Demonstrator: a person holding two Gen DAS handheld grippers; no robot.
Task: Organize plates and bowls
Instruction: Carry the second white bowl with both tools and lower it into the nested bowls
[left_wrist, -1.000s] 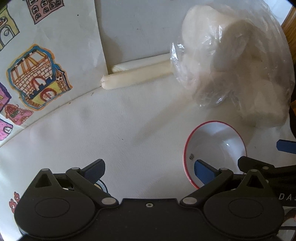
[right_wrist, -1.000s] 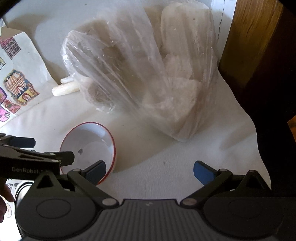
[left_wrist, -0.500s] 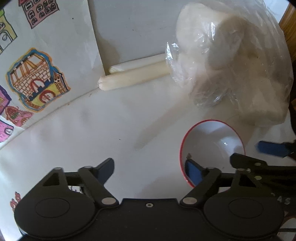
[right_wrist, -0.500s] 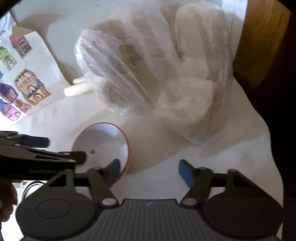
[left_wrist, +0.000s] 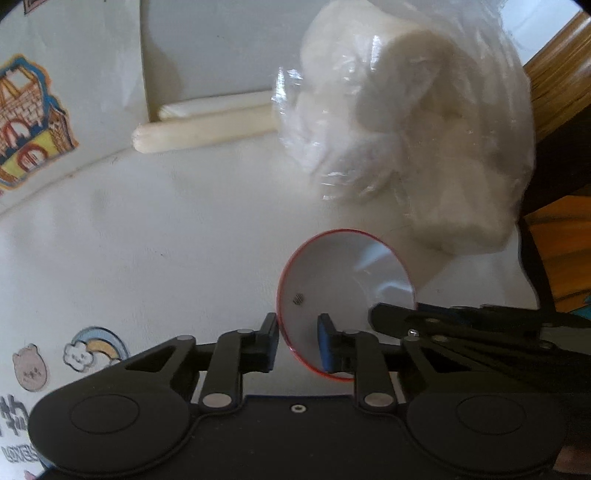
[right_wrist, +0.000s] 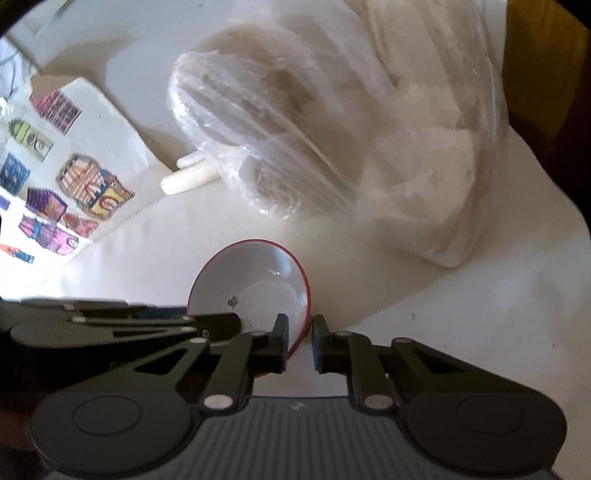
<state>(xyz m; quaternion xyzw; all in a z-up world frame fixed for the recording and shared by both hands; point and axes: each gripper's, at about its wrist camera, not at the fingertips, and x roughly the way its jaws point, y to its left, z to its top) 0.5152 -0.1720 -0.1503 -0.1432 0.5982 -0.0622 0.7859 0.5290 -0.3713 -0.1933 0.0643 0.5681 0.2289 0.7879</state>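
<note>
Tongs on both sides have closed in on the same small white bowl with a thin red rim (left_wrist: 345, 291). The left tongs (left_wrist: 297, 341) straddle the bowl's near-left rim, one black finger outside the wall and the blue-padded finger inside, narrowed to a slim gap around it; whether the pads actually press the wall I cannot tell for certain, though they look to have hold of it. The right tongs (right_wrist: 299, 343) do likewise at the bowl's (right_wrist: 255, 291) near-right rim, one finger inside and one outside, drawn almost together on the wall. Each tool shows in the other's view as a black linkage reaching in from the side.

The bowl sits on the white tabletop (left_wrist: 166, 240), tilted somewhat towards the cameras, with a small dark mark on its inner wall. Just behind it, towards the far right corner of the tabletop, bulks a large clear plastic bag stuffed with pale white lumps (left_wrist: 413, 129), near the bowl's far rim but apart from it. Two cream-coloured rolled sticks (left_wrist: 207, 125) lie along the far edge, their right ends running behind the bag. Along the left side lies a white sheet covered with colourful drawn houses (right_wrist: 85, 184). Brown wooden furniture (left_wrist: 557, 88) rises beyond the right edge.
</note>
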